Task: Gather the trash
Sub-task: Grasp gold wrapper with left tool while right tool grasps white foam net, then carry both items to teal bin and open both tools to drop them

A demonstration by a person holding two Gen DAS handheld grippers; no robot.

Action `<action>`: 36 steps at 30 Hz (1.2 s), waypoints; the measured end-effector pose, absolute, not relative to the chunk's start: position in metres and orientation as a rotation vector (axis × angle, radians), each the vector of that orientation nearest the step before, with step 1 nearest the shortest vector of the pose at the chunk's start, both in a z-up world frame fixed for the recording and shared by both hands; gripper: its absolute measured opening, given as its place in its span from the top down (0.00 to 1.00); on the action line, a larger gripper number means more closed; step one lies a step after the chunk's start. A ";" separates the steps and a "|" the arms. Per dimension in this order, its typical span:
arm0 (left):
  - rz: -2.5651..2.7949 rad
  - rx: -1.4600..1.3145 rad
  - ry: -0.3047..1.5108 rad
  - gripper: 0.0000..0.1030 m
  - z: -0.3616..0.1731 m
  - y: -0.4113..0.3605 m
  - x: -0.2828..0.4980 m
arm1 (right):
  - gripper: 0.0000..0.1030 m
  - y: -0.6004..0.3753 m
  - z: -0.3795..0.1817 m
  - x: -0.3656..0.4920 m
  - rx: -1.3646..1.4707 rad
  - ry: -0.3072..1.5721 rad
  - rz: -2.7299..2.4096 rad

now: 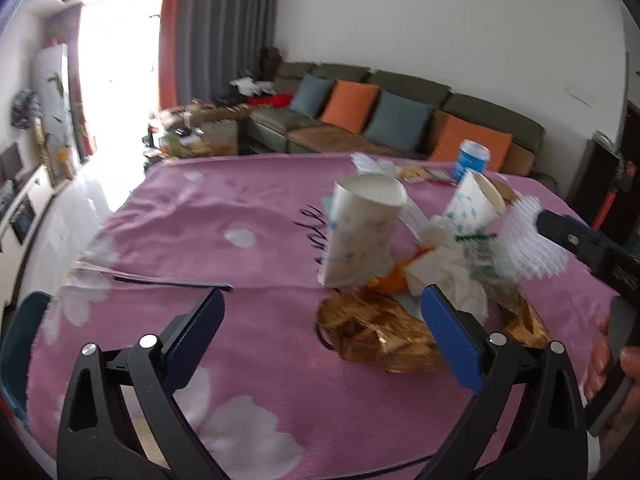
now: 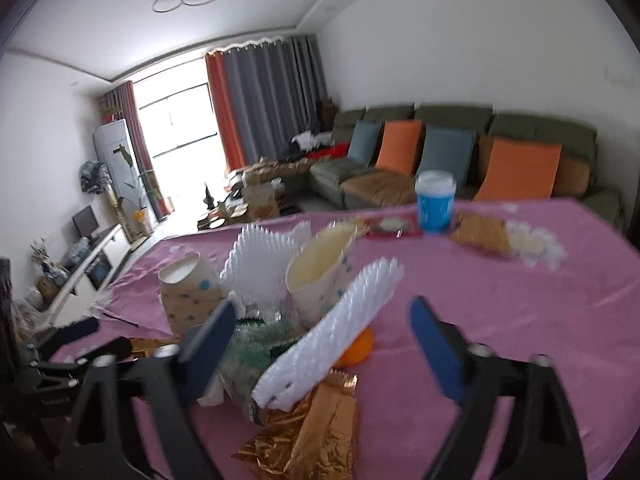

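A trash pile lies on the pink tablecloth (image 1: 248, 320): two dotted paper cups (image 1: 360, 232) (image 1: 476, 204), crumpled tissues (image 1: 452, 276), gold foil wrappers (image 1: 380, 332), an orange peel (image 1: 394, 280) and white foam netting (image 1: 528, 240). My left gripper (image 1: 320, 324) is open and empty, just short of the gold wrappers. In the right wrist view the cups (image 2: 192, 296) (image 2: 320, 276), foam netting (image 2: 332, 332) and gold wrapper (image 2: 316, 432) show. My right gripper (image 2: 324, 340) is open, its fingers either side of the foam netting, holding nothing.
A blue and white cup (image 2: 435, 200) stands at the table's far side with snack packets (image 2: 480, 234) and a red packet (image 2: 392, 226). A teal chair (image 1: 20, 344) stands at the left edge. A green sofa (image 1: 400, 120) with cushions lies beyond the table.
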State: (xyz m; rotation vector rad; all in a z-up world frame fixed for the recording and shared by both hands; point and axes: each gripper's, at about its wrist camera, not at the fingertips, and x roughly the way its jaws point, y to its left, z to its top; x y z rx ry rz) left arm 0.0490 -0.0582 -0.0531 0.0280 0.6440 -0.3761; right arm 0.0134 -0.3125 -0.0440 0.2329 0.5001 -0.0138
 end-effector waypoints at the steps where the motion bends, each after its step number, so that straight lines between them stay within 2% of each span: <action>1: -0.395 0.027 0.657 0.11 -0.055 -0.059 0.050 | 0.42 -0.316 -0.047 0.017 0.252 0.520 -0.002; 2: -0.417 0.027 0.676 0.13 -0.058 -0.061 0.051 | 0.46 -0.318 -0.050 0.019 0.272 0.539 0.011; 4: -0.448 0.023 0.713 0.17 -0.065 -0.063 0.054 | 0.61 -0.323 -0.055 0.020 0.301 0.555 0.027; 5: -0.464 0.013 0.738 0.21 -0.069 -0.062 0.056 | 0.65 -0.325 -0.057 0.020 0.317 0.560 0.035; 7: -0.495 -0.022 0.786 0.29 -0.078 -0.060 0.063 | 0.77 -0.328 -0.058 0.019 0.339 0.560 0.047; 10: -0.559 -0.103 0.836 0.43 -0.085 -0.054 0.069 | 0.88 -0.329 -0.054 0.017 0.337 0.554 0.055; 11: -0.575 -0.119 0.843 0.51 -0.086 -0.052 0.069 | 0.90 -0.330 -0.051 0.015 0.336 0.548 0.057; 13: -0.595 -0.132 0.852 0.55 -0.088 -0.049 0.070 | 0.90 -0.329 -0.045 0.011 0.330 0.532 0.068; 17: -0.626 -0.151 0.848 0.72 -0.085 -0.041 0.066 | 0.90 -0.328 -0.026 0.004 0.302 0.480 0.070; 18: -0.634 -0.157 0.847 0.73 -0.083 -0.039 0.066 | 0.90 -0.326 -0.020 0.001 0.294 0.465 0.070; 28: -0.602 -0.183 0.741 0.74 -0.036 0.017 0.052 | 0.90 -0.287 0.029 -0.007 0.226 0.341 0.208; 36: -0.424 -0.211 0.703 0.74 -0.010 0.093 0.035 | 0.90 -0.199 0.035 0.025 0.186 0.375 0.528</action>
